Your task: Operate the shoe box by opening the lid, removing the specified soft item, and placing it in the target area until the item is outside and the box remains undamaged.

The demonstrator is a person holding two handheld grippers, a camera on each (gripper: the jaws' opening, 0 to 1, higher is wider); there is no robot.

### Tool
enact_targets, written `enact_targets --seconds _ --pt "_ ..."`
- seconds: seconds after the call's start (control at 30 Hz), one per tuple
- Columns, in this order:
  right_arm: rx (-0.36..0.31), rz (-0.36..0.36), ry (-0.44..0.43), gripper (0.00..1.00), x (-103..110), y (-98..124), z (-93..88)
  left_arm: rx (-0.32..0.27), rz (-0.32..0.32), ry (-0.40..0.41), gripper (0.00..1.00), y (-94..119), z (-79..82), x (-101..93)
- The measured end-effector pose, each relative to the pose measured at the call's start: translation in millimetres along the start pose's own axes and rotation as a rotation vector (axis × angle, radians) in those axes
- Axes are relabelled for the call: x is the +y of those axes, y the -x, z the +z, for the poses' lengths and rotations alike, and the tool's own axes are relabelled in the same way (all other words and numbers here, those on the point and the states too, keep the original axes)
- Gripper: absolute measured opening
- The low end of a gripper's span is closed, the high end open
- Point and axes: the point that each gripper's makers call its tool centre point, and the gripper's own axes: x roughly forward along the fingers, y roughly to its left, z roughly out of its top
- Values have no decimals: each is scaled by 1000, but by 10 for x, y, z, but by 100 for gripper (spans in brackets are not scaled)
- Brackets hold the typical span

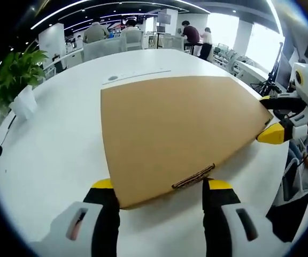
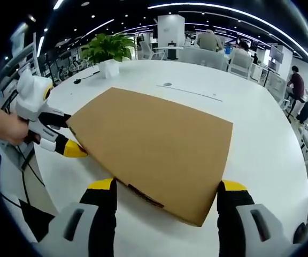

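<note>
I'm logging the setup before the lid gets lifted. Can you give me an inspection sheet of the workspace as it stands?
Surface: white table, large and rounded, with a small round fitting near its middle.
Job's things: brown cardboard shoe box lying flat, lid shut; the soft item is not visible.
Clutter: potted plant in a white pot on the table.
Grippers: left gripper open, jaws either side of one box corner; right gripper open, jaws straddling the opposite end. A hand holds the left gripper.
Cables: dark cable on the table near the plant.
Surroundings: open office with seated people, chairs and ceiling light strips.
</note>
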Motion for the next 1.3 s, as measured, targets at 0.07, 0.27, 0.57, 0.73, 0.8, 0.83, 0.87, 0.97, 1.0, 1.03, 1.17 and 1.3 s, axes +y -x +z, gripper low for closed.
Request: enact_targets --seconds 0.07,0.27,0.57,0.73,0.8,0.83,0.87,0.97,1.0,1.03,1.17,1.3 --pt "4 1 0 78 6 14 -12 2 0 0 62 11 -10 -19" --pt "10 -1 -1 78 12 32 -23 -11 0 2 62 0 -28 2" --pt "33 7 18 76 27 102 -75 -4 1 -2 61 42 -96 -55" --pt "37 7 18 76 21 99 -85 -6 9 -4 61 37 -104 -58" --pt "41 5 17 76 24 104 -85 -1 10 -3 61 36 -106 -59" --pt "41 6 18 76 24 105 -86 0 12 -3 61 36 -106 -63" --pt "39 5 19 76 25 107 -86 -1 15 -4 61 34 -107 -68" --pt "35 5 15 76 29 114 -99 2 15 -6 61 51 -105 -70" --pt "33 5 15 76 33 115 -103 3 15 -6 61 58 -109 -80" --pt "32 5 14 76 35 119 -107 4 13 -7 61 57 -114 -81" --pt "25 11 11 75 46 154 -139 13 6 -11 61 76 -146 -105" --pt "29 7 5 75 85 181 -177 20 34 -53 60 86 -177 -125"
